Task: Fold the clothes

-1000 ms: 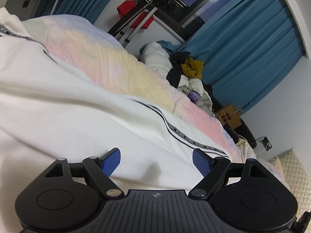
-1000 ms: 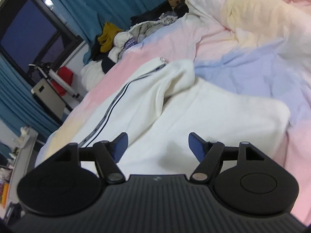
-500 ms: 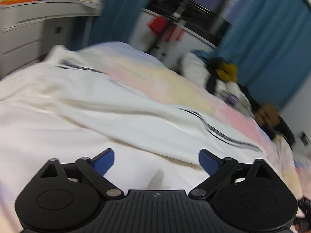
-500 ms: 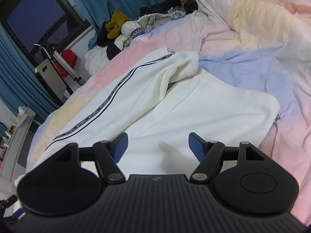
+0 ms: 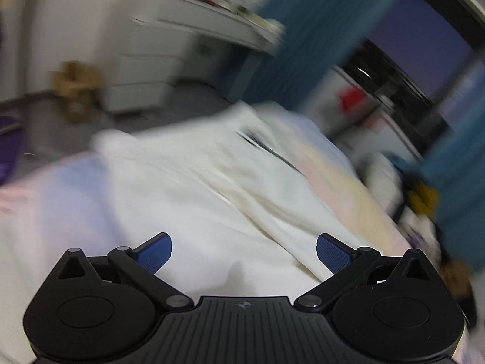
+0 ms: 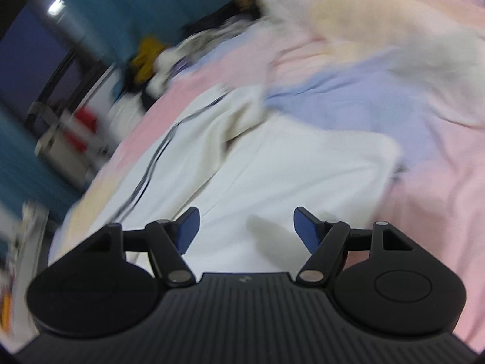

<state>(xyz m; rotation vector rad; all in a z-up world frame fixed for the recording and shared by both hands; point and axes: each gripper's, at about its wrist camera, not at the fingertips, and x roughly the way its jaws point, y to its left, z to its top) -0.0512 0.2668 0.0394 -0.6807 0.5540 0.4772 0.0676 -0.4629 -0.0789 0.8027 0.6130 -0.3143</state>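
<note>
White trousers with a black side stripe (image 5: 212, 188) lie spread along the pastel bed. In the left wrist view, blurred by motion, their far end reaches the bed's corner. My left gripper (image 5: 244, 253) hovers above the cloth, open wide, with nothing between its blue pads. In the right wrist view the trousers (image 6: 272, 163) show a folded-over part near the stripe (image 6: 151, 163). My right gripper (image 6: 246, 227) is open above the white cloth and holds nothing.
The bedcover (image 6: 379, 91) is pink, lilac and yellow. A heap of other clothes (image 6: 157, 57) lies at the bed's far side by blue curtains (image 5: 306, 30). A white drawer unit (image 5: 145, 69) and a brown object (image 5: 74, 88) stand on the floor past the bed.
My left gripper has swung left and risen, bringing the drawer unit and floor into view, and its jaws have widened. The right gripper has shifted a little, still open over the trousers.
</note>
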